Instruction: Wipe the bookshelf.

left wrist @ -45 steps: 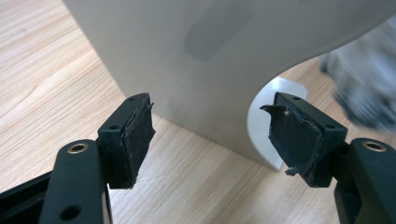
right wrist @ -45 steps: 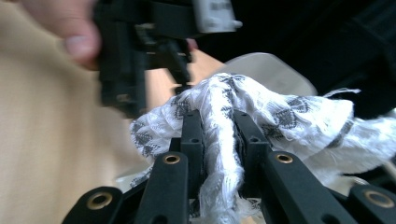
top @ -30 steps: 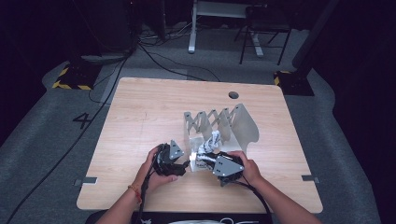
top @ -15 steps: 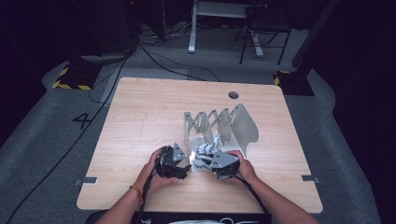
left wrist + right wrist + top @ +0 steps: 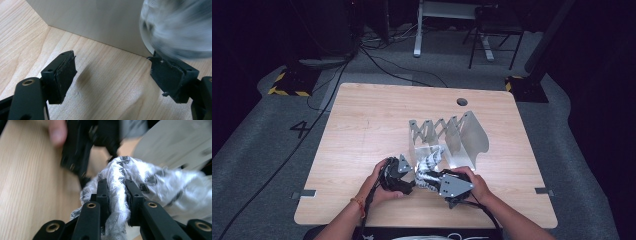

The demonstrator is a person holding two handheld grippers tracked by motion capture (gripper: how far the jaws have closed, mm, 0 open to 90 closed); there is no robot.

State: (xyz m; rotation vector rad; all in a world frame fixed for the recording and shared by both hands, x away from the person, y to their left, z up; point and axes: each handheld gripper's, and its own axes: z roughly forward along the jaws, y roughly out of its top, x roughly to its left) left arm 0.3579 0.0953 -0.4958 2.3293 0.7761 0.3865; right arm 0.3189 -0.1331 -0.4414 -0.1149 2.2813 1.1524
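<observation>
A crumpled white cloth with black print (image 5: 430, 161) lies at the near foot of a metal accordion rack (image 5: 447, 132). My right gripper (image 5: 117, 186) is shut on a fold of the cloth (image 5: 150, 180), pinched between its jaws. In the high view the right gripper (image 5: 428, 179) sits near the table's front, right of the left one. My left gripper (image 5: 112, 72) stands open over bare wood, its jaws wide apart, facing a pale metal panel (image 5: 100, 20). A blurred bit of the cloth (image 5: 177, 27) hangs at upper right. In the high view the left gripper (image 5: 411, 174) is beside the cloth.
The wooden table (image 5: 367, 125) has a cable hole (image 5: 462, 102) at the back right. The rack's curved end plate (image 5: 474, 135) stands right of the cloth. Cables trail from both grippers toward the front edge. A chair and cables are on the floor behind.
Both grippers have come closer together at the front of the rack. The right gripper has pulled the cloth toward the table's front edge.
</observation>
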